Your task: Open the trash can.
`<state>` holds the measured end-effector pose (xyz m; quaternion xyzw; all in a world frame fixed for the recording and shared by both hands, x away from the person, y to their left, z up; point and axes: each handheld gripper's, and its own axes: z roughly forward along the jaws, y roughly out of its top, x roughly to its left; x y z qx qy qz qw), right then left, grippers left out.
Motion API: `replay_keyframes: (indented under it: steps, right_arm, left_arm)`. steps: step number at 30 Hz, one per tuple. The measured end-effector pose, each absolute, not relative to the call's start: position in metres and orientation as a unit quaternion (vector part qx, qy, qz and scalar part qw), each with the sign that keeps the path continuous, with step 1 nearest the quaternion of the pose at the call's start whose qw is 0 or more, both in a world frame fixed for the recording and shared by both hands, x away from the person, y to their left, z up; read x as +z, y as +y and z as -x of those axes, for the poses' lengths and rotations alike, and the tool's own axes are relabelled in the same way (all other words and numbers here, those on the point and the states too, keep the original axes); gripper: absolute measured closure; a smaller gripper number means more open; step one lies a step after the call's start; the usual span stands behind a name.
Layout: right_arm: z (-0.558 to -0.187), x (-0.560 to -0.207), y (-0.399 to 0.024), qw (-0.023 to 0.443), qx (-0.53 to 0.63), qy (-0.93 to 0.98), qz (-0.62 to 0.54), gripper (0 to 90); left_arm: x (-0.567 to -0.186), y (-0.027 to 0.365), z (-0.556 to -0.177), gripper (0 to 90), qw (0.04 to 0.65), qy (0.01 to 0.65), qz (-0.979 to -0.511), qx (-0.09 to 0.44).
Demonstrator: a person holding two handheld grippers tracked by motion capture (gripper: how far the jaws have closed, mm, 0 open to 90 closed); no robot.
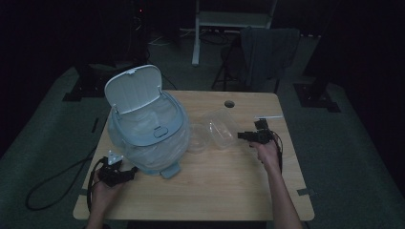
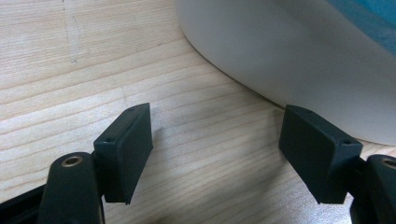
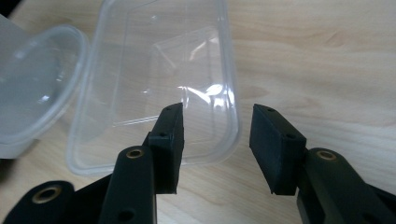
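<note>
**Entry: rectangular tub, grasp pending**

Right gripper (image 3: pixel 215 140): jaws spread astride the near rim of the clear rectangular container (image 3: pixel 154 88), centre-right of the table (image 1: pixel 215 191), not yet pinching. Next move likely calls for closing on that wall. Container empty; round tub (image 3: pixel 32 88) at its left likewise. Left gripper (image 2: pixel 217 154): spread, idle beside the open-lidded bin (image 1: pixel 145 129).

Lidded bin (image 1: pixel 145 126) sitting on left of desk (image 1: pixel 224 191), lid (image 1: pixel 133 87) standing open. Round clear tub (image 1: pixel 198 138) lying just beside it. Jacket-draped chair (image 1: pixel 267 55) standing behind desk.
</note>
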<state>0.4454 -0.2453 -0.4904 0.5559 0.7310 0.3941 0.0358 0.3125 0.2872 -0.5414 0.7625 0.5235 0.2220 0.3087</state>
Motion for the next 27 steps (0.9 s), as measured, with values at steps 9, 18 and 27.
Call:
replay_keyframes:
  steps: [9, 18, 27]
  right_arm:
    - [-0.438, -0.485, -0.250, 0.034, 0.401, 0.720, -0.565, 81.8]
    - [-0.432, -0.476, -0.251, 0.048, 0.410, 0.719, -0.559, 82.7]
    - [-0.424, -0.451, -0.232, 0.046, 0.446, 0.732, -0.513, 80.6]
  left_arm:
    - [-0.541, 0.287, -0.313, 26.4, 0.309, 0.523, -0.763, 0.222]
    - [-0.541, 0.287, -0.313, 26.4, 0.309, 0.523, -0.763, 0.222]
    - [-0.541, 0.287, -0.313, 26.4, 0.309, 0.523, -0.763, 0.222]
